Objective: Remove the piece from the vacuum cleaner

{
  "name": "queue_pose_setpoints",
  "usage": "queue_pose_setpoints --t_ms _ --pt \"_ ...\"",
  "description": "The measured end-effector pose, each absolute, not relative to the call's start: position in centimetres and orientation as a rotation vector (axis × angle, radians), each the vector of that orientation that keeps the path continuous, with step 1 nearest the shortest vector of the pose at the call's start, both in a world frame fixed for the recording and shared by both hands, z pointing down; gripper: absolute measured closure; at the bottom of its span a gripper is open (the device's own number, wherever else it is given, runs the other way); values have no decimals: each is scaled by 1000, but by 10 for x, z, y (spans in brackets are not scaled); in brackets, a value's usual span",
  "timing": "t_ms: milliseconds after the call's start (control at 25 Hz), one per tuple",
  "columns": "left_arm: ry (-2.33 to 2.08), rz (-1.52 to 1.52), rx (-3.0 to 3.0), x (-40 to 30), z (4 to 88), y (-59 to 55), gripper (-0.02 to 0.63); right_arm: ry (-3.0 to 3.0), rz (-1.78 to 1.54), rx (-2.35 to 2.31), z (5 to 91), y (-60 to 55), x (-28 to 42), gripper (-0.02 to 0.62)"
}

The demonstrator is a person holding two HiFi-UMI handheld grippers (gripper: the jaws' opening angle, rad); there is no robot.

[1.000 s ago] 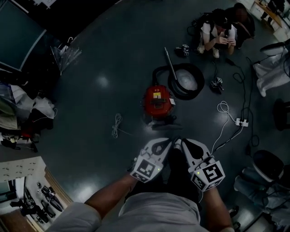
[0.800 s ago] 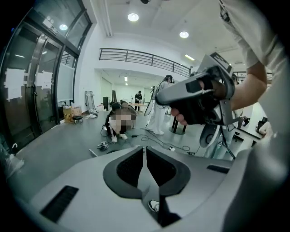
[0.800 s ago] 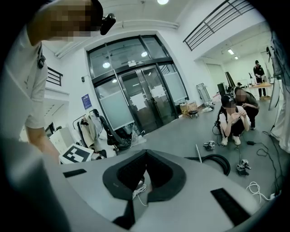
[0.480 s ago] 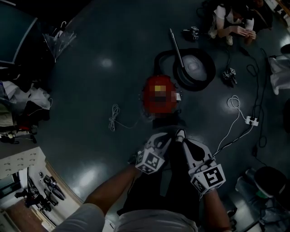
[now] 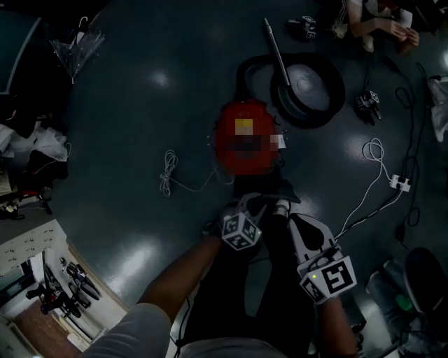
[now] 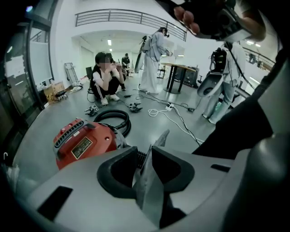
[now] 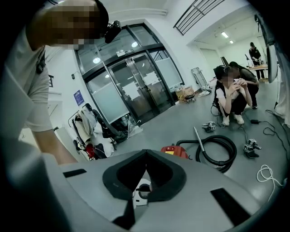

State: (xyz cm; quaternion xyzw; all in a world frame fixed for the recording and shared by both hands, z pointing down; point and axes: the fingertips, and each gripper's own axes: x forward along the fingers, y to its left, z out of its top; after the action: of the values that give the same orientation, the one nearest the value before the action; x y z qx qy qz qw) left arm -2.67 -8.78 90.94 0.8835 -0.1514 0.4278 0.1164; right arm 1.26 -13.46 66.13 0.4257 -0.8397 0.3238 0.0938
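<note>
The red vacuum cleaner (image 5: 241, 143) stands on the dark floor just ahead of both grippers, with its black hose (image 5: 308, 87) coiled behind it and a metal wand (image 5: 276, 52) lying across the coil. My left gripper (image 5: 257, 201) hovers near the vacuum's near side. Its jaws are opening, a narrow gap shows between them in the left gripper view (image 6: 147, 154), and nothing is pressed in it. The vacuum (image 6: 84, 142) lies to its left there. My right gripper (image 5: 280, 208) is beside it, tips touching (image 7: 145, 153), holding nothing. The vacuum (image 7: 174, 151) shows beyond them.
A person (image 5: 378, 21) crouches past the hose. A white cable with a power strip (image 5: 395, 183) lies to the right, a coiled white cord (image 5: 168, 175) to the left. Spare grippers (image 5: 367, 101) sit on the floor. A shelf with tools (image 5: 42, 280) is at lower left.
The view has closed in on the vacuum. My left gripper has reached forward toward it and turned its marker cube. The right gripper stays beside it.
</note>
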Motion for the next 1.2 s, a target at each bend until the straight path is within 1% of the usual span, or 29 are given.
queue_pose_setpoints --t_ms 320,520,560,600,720,840,1200 --pt "-326 1419 2564 -26 971 -73 493 -2486 946 1227 685 -136 10 580" --pt "-322 1513 2560 -24 997 -74 491 -2488 934 1212 690 -135 8 580" --pt "-335 1523 2560 -24 1000 -76 498 -2484 938 1209 691 -133 8 580" --pt "-344 1532 2561 -24 1002 -78 524 -2482 942 1207 691 -132 7 580" --pt "-327 1549 2580 -24 1003 -79 555 -2477 947 1208 692 -127 8 580" --pt "-301 1542 2599 -23 1003 -76 568 -2465 962 1213 695 -123 10 580" --pt "-181 1517 2607 -16 1001 -48 577 -2469 979 1187 695 -115 4 580"
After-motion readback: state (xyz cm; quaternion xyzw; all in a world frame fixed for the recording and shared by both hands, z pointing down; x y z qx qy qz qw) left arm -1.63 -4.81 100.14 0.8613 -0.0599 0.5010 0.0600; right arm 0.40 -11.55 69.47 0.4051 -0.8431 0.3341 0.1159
